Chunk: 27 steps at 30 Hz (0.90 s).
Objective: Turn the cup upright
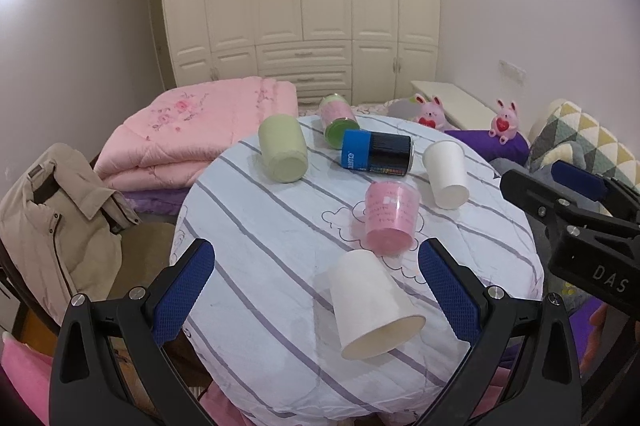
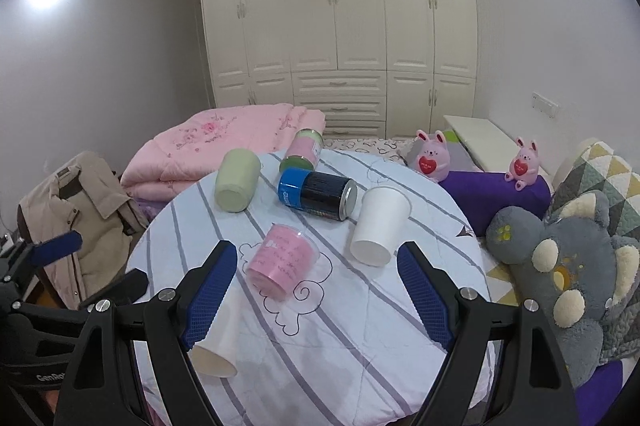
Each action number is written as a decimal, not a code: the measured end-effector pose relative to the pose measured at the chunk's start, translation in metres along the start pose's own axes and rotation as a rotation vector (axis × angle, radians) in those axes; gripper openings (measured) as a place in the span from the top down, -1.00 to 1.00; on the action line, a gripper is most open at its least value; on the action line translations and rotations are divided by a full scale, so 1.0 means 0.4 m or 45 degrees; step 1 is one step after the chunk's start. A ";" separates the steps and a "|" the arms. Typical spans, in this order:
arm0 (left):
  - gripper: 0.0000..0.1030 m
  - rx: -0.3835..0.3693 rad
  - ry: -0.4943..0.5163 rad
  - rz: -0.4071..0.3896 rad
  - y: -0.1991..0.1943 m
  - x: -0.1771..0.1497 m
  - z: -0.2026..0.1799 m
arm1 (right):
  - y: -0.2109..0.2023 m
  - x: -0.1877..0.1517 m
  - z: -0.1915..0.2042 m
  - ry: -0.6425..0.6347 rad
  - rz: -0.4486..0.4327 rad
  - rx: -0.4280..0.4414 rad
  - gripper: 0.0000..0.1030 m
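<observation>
Nothing righted: all six cups lie tipped on the desk (image 1: 500,238). Both grippers, left (image 1: 316,290) and right (image 2: 318,292), hold fingers spread, empty.

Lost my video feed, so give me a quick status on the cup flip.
Both hand-held grippers, left and right, open, empty. Near white paper cup lying on its side between the left's fingers. Nothing blocking it.

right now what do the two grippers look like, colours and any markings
Both are black plastic two-finger frames with silver screws. The left gripper and right gripper carry blue, diamond-textured pads on their jaws. White lettering shows: "DAS" on the right one's body, "GenRo" on the left's. No cables or sleeves visible.
</observation>
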<state>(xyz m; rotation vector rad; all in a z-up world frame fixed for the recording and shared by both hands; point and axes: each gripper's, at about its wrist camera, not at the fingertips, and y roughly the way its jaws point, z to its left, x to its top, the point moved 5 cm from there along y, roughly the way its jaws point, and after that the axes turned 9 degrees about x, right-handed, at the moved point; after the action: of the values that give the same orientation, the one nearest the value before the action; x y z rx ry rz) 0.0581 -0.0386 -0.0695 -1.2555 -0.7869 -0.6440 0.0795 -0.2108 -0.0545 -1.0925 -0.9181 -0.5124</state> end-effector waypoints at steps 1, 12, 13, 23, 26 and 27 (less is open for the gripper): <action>-1.00 -0.005 0.004 -0.001 0.001 0.003 -0.001 | 0.002 -0.001 0.005 0.000 -0.004 0.000 -0.63; -1.00 0.003 0.003 0.000 -0.003 -0.014 -0.006 | -0.004 -0.009 0.004 -0.003 -0.009 0.015 -0.63; -1.00 0.003 0.000 0.000 -0.005 -0.015 -0.006 | -0.003 -0.011 0.006 -0.004 -0.007 0.016 -0.63; -1.00 0.000 -0.002 0.002 -0.009 -0.021 0.000 | -0.007 -0.015 0.010 -0.004 -0.012 0.024 -0.63; -1.00 -0.001 -0.004 0.003 -0.010 -0.022 0.001 | -0.006 -0.015 0.012 -0.001 -0.012 0.031 -0.63; -1.00 -0.006 -0.004 0.005 -0.010 -0.023 0.001 | -0.006 -0.015 0.012 -0.001 -0.013 0.033 -0.63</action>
<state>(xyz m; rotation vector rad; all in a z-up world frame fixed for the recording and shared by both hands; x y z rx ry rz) 0.0496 -0.0391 -0.0748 -1.2621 -0.7859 -0.6408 0.0727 -0.2079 -0.0576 -1.0653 -0.9287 -0.5074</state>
